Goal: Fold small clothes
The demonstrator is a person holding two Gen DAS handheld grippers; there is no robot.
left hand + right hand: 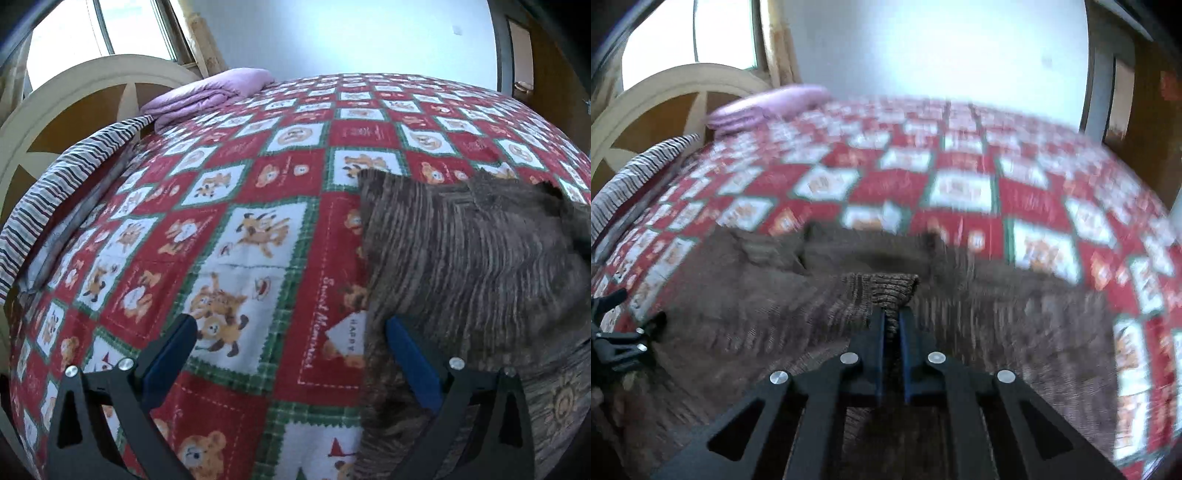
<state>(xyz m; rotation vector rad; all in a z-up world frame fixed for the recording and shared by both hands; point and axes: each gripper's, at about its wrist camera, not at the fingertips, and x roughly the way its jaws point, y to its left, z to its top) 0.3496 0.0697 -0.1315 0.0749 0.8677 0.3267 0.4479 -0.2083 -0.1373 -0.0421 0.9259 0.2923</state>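
A brown-grey striped knit garment (472, 266) lies on the bed, at the right in the left wrist view. My left gripper (291, 328) is open just above the bedspread, its right finger (410, 354) over the garment's left edge and its left finger over bare bedspread. In the right wrist view, which is motion-blurred, my right gripper (892, 314) is shut on a fold of the same garment (882, 290) and holds it raised above the rest of the cloth (738, 314). The left gripper also shows in the right wrist view (620, 332) at the far left edge.
The bed has a red, white and green teddy-bear bedspread (236, 229). A folded purple blanket (207, 96) lies at the far side near a cream headboard (55, 107). A striped sheet (62, 181) hangs along the left edge. A wall and window are behind.
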